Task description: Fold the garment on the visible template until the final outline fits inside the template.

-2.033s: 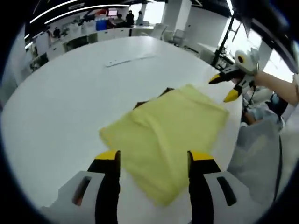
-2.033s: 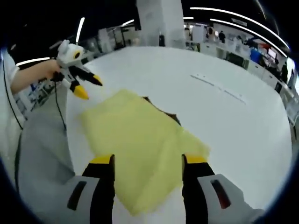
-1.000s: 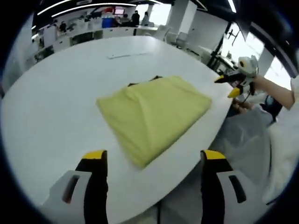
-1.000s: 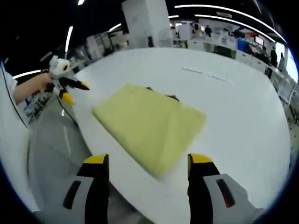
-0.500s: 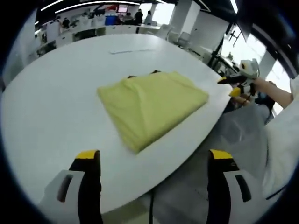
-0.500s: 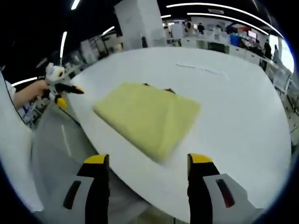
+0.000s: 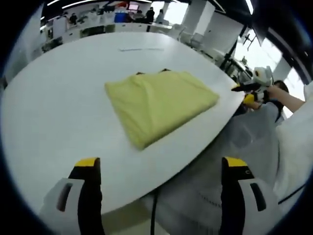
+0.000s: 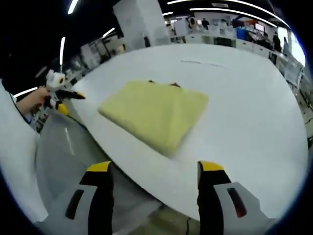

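The yellow garment (image 7: pixel 159 104) lies folded into a compact rectangle near the tabletop (image 7: pixel 58 112) edge, a dark sliver of template (image 7: pixel 165 71) peeking out at its far side, so the folding looks essentially done. Both the left gripper (image 7: pixel 161 196) and right gripper (image 8: pixel 154 196) hang off the near edge, jaws apart and empty.

The left gripper view looks down from off the near edge of the white table (image 7: pixel 58 98), its own left gripper (image 7: pixel 159 169) rising at 6 o'clock. It faces inward across the tabletop, standing well back, with the folded yellow garment (image 7: pixel 159 100) near centre and the right gripper (image 7: pixel 252 88) at 3 o'clock. The right gripper view sits likewise off the table (image 8: pixel 254 112) edge, its own gripper (image 8: pixel 155 171) at 6 o'clock. Both share the garment (image 8: pixel 156 112), and the left gripper (image 8: pixel 61 95) shows at 9 o'clock.
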